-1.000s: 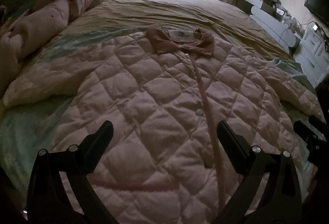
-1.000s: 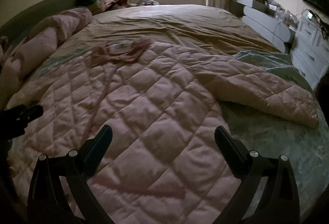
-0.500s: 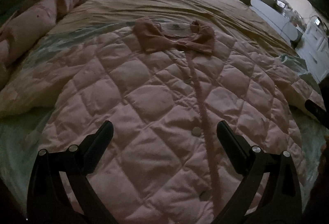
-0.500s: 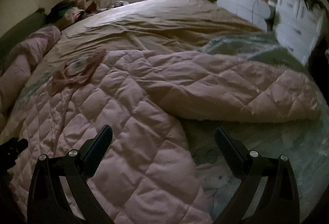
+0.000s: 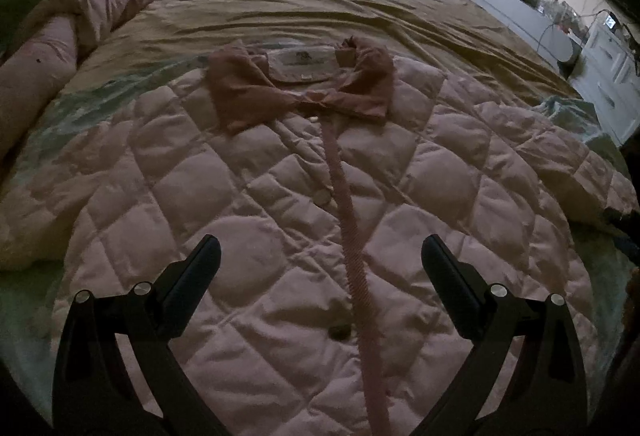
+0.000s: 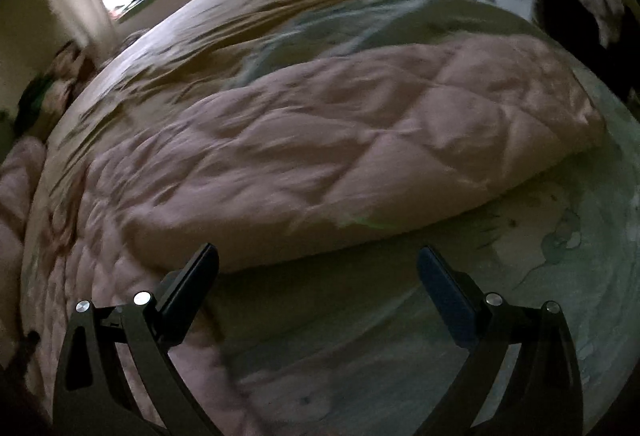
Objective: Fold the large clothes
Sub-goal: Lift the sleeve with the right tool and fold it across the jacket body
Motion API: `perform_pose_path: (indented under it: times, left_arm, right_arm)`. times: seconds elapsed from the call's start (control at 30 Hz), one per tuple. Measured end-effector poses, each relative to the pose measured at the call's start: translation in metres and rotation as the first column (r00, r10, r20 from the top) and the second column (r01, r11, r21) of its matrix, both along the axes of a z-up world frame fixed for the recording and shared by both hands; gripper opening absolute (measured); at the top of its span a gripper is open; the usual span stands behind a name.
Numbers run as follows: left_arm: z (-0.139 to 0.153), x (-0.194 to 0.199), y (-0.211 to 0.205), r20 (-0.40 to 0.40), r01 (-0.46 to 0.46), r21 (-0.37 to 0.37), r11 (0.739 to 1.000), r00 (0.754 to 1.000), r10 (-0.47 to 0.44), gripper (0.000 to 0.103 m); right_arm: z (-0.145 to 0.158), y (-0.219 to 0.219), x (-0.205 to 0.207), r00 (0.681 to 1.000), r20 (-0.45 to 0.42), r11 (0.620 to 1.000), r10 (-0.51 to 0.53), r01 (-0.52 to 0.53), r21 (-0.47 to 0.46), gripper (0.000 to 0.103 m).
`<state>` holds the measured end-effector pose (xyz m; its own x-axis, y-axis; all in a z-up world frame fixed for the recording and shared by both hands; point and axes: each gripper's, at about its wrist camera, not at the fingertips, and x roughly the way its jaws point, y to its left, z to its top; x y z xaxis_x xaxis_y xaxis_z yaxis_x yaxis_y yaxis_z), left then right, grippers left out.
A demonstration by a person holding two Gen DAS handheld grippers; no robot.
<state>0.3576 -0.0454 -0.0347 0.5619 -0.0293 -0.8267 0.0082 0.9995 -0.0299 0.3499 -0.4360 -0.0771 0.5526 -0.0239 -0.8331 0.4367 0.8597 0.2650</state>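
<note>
A pink quilted jacket point(image 5: 248, 196) lies face up on the bed, its darker pink collar point(image 5: 300, 88) far from me and a buttoned placket running down the middle. My left gripper point(image 5: 320, 256) is open and empty above the jacket's lower front. In the right wrist view the jacket's right sleeve point(image 6: 360, 156) stretches out across the sheet. My right gripper point(image 6: 316, 260) is open and empty, just in front of the sleeve's lower edge, over the pale green sheet point(image 6: 380, 336). That view is blurred.
A rolled pink duvet point(image 5: 60, 48) lies along the bed's left side. A tan sheet point(image 5: 320, 4) covers the far half. White drawers point(image 5: 612, 76) and a bench stand to the right. A clothes pile sits by the window.
My left gripper has moved forward up the jacket toward the collar. My right gripper has swung right and dropped toward the outstretched right sleeve. Both stay open.
</note>
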Motion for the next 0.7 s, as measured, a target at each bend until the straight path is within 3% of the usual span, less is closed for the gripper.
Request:
perform_pose_path:
  times: [0.23, 0.4, 0.43, 0.47, 0.5, 0.57, 0.63, 0.7]
  left_arm:
    - [-0.006, 0.002, 0.005, -0.029, -0.024, -0.001, 1.0, 0.999, 0.024, 0.094]
    - [0.002, 0.002, 0.011, -0.016, -0.044, 0.009, 0.999, 0.999, 0.044, 0.094]
    - [0.004, 0.002, 0.012, -0.014, -0.048, 0.008, 0.999, 0.999, 0.048, 0.094]
    - [0.008, 0.002, 0.014, -0.009, -0.053, 0.006, 0.999, 0.999, 0.054, 0.094]
    - [0.011, 0.002, 0.015, -0.007, -0.057, 0.004, 0.998, 0.998, 0.057, 0.094]
    - [0.019, 0.002, 0.019, 0.002, -0.07, -0.002, 0.998, 0.998, 0.07, 0.094]
    - [0.028, 0.0, 0.024, 0.01, -0.087, -0.009, 0.996, 0.996, 0.087, 0.094]
    - [0.039, -0.003, 0.029, 0.022, -0.095, -0.015, 0.995, 0.995, 0.095, 0.094]
  right_arm:
    - [-0.02, -0.072, -0.004, 0.978, -0.016, 0.973, -0.21, 0.211, 0.09, 0.099]
    - [-0.028, -0.126, -0.01, 0.936, 0.013, 0.927, -0.352, 0.346, 0.145, 0.099]
    - [-0.033, -0.139, -0.014, 0.924, 0.018, 0.907, -0.383, 0.372, 0.199, 0.094]
    - [-0.035, -0.146, -0.015, 0.914, 0.024, 0.895, -0.406, 0.392, 0.215, 0.078]
    - [-0.034, -0.153, -0.018, 0.904, 0.038, 0.886, -0.427, 0.409, 0.219, 0.068]
    - [-0.035, -0.165, -0.023, 0.895, 0.072, 0.875, -0.44, 0.41, 0.259, 0.034]
    - [-0.031, -0.172, -0.028, 0.891, 0.124, 0.872, -0.437, 0.386, 0.301, 0.022]
    - [-0.012, -0.159, -0.023, 0.904, 0.19, 0.911, -0.383, 0.337, 0.238, 0.016]
